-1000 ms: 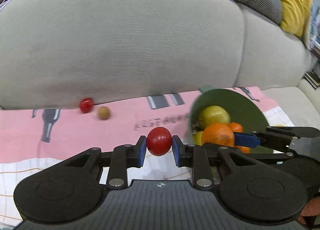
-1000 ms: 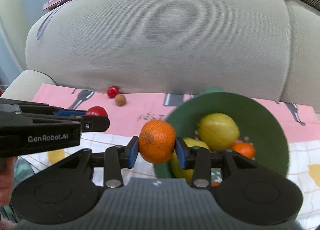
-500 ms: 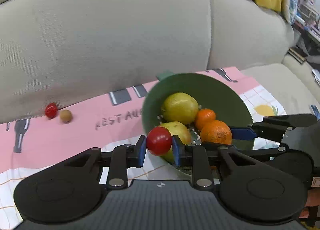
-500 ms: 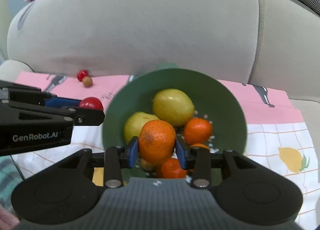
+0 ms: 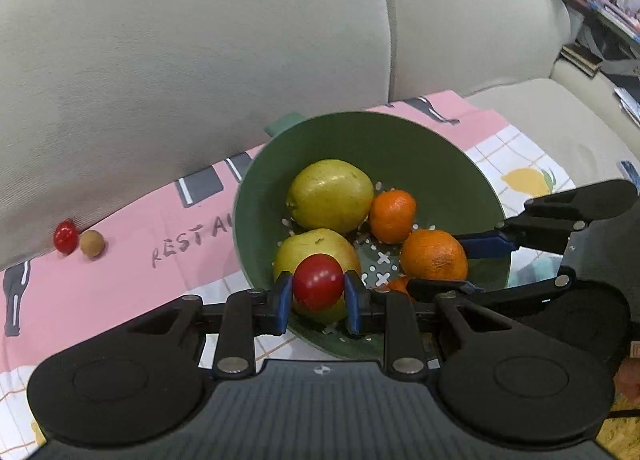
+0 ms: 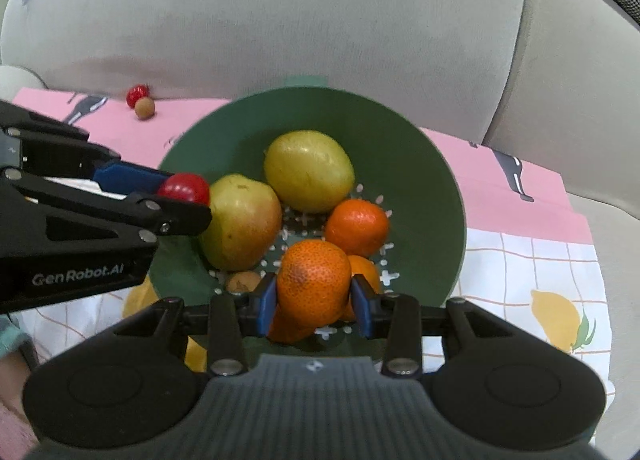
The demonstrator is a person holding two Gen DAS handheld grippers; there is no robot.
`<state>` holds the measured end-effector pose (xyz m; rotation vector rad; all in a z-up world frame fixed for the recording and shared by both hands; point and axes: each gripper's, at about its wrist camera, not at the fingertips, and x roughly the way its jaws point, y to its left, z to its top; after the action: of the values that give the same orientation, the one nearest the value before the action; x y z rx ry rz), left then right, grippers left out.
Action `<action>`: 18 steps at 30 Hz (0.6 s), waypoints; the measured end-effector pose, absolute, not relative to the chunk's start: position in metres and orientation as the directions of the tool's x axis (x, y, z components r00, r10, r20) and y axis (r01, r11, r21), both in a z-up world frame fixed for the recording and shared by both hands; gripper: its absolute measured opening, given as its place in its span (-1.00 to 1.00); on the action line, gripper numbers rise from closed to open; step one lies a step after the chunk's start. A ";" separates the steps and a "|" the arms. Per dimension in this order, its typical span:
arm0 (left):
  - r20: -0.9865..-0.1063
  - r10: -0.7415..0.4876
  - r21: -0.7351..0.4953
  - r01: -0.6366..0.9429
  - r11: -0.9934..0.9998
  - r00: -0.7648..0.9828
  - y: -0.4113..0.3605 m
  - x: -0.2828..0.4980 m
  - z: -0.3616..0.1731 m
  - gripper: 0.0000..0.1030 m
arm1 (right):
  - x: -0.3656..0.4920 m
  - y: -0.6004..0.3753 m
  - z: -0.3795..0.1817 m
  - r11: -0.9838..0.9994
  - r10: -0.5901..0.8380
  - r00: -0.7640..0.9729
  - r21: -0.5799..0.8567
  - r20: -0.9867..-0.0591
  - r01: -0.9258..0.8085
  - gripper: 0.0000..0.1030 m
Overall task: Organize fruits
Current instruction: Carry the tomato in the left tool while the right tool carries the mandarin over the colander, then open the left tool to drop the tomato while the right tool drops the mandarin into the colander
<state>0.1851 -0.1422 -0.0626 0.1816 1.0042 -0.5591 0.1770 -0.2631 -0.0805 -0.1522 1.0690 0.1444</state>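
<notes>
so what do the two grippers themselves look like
Both match: black plastic bodies with ribbed centres, round side discs, silver screws and blue finger pads. The left gripper carries white "GenRobot.AI" lettering on its side, seen from the right wrist; the right gripper shows none here.

Tomato (image 5: 318,281) and mandarin (image 6: 313,280) (both clamped) above green bowl (image 6: 420,148).

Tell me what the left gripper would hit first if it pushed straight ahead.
Probably the nearer yellow-green fruit in the green bowl: it sits right behind the tomato the left gripper holds. Depth is uncertain.
</notes>
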 end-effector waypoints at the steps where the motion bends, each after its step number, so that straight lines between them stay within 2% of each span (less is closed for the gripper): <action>1: -0.842 -0.354 -0.102 0.524 0.846 0.407 -0.144 0.186 -0.065 -0.41 | 0.178 -0.263 -0.082 0.979 0.046 0.472 -0.055 -0.881 -0.198 -0.28; 18: -0.860 -0.323 -0.047 0.570 0.820 0.394 -0.150 0.190 -0.076 -0.32 | 0.189 -0.246 -0.091 0.942 0.035 0.443 -0.118 -0.896 -0.313 -0.28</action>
<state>0.1897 -0.1496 -0.0756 0.2744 1.0186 -0.5755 0.1892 -0.2464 -0.0914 -0.2840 1.0944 0.2194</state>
